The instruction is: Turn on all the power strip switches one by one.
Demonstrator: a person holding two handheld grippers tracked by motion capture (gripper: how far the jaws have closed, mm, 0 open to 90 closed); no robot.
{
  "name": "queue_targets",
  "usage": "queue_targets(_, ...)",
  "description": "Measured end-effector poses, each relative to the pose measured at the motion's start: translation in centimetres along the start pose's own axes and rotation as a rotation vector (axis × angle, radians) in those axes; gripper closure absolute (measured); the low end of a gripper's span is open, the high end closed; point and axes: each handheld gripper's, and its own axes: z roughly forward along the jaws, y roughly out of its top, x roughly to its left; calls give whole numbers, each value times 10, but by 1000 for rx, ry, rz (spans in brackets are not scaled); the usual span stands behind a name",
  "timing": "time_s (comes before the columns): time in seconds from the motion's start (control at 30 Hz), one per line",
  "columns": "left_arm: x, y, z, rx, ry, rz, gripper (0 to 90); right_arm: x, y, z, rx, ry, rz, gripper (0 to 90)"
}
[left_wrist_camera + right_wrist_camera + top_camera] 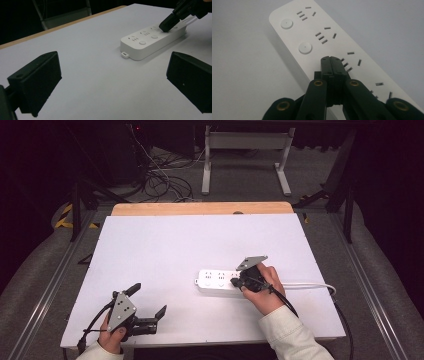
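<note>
We find the right hand-held gripper [331, 65], jaws closed and empty, tip-down on the strip [216, 281], whose long axis runs left-right across the desk [165, 245]; the left hand-held gripper [148, 306] rests wide open and empty, well apart.

Wide bare table [165, 245] left and beyond. Only obstacle: power strip [216, 281] at mid-right, its cable [310, 285] trailing right.

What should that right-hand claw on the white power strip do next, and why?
Probably press straight down. The right gripper, jaws shut, has its tip on the power strip where the third round button should sit in line with the two visible ones.
</note>
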Motion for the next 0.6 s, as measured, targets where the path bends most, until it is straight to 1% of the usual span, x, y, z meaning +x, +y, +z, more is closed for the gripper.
queue_targets(0.03,0,0,0,0,0,4,2,0,0,0,3,1,7,900)
queue_targets(0.13,1,0,0,1,1,3,2,0,0,0,6,0,6,900)
queue_targets(0.2,1,0,0,1,1,4,2,-1,-1,-1,16,-9,8,900)
queue_targets(0.3,0,0,0,-1,-1,-2,2,-1,-1,-2,14,-7,15,900)
queue_targets(0.4,0,0,0,-1,-2,-1,2,1,-1,-2,15,-17,0,900)
queue_targets(0.57,0,0,0,1,0,-3,2,2,-1,-1,17,-23,-10,900)
queue_targets(0.6,0,0,1,2,0,-3,2,2,-1,0,17,-18,-11,900)
